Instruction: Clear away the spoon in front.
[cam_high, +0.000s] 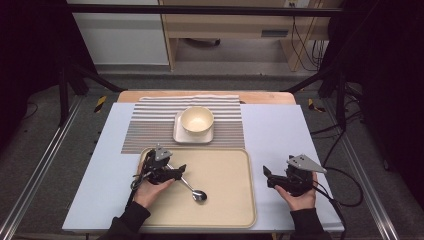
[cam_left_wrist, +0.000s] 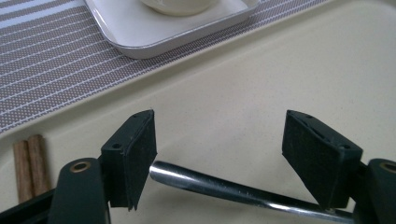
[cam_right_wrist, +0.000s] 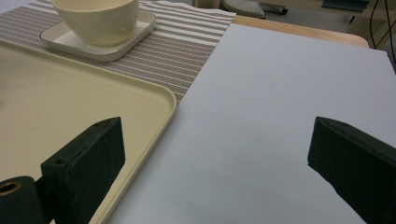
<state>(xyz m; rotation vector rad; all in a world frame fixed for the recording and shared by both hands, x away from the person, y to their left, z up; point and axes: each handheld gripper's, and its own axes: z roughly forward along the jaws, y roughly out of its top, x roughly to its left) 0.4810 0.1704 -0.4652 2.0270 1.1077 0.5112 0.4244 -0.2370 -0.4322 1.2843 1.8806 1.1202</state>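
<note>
A metal spoon (cam_high: 192, 189) lies on the beige tray (cam_high: 230, 195), its bowl toward the near side and its handle (cam_left_wrist: 224, 189) running up-left. My left gripper (cam_high: 179, 171) sits low over the tray's left part. In the left gripper view this gripper (cam_left_wrist: 219, 135) is open, with the handle lying across the gap between the jaws and its end beside the left pad (cam_left_wrist: 140, 154). My right gripper (cam_high: 267, 176) rests to the right of the tray over the pale blue mat (cam_right_wrist: 280, 93), and in its own view it (cam_right_wrist: 217, 140) is open and empty.
A cream bowl (cam_high: 197, 120) stands on a square white plate (cam_high: 180, 137) on a striped placemat (cam_high: 150, 125) just beyond the tray. Two short brown sticks (cam_left_wrist: 28, 163) lie at the tray's left edge. A black frame surrounds the table.
</note>
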